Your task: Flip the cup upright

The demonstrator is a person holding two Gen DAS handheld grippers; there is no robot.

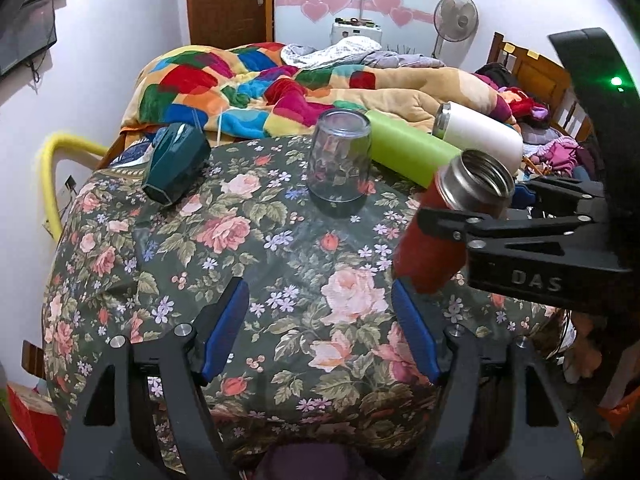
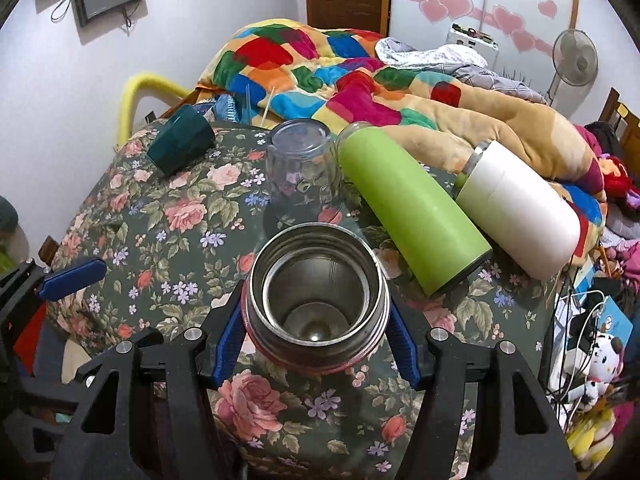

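The flask's (image 2: 316,304) lower body is hidden behind its own mouth, between the right gripper's (image 2: 316,350) fingers.

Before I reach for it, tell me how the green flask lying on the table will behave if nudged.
The green flask lies on its side on the floral tablecloth, so its round body would probably roll. It looks rigid, not floppy. Its smooth matte wall may slip in a claw. The white flask beside it might block rolling that way.
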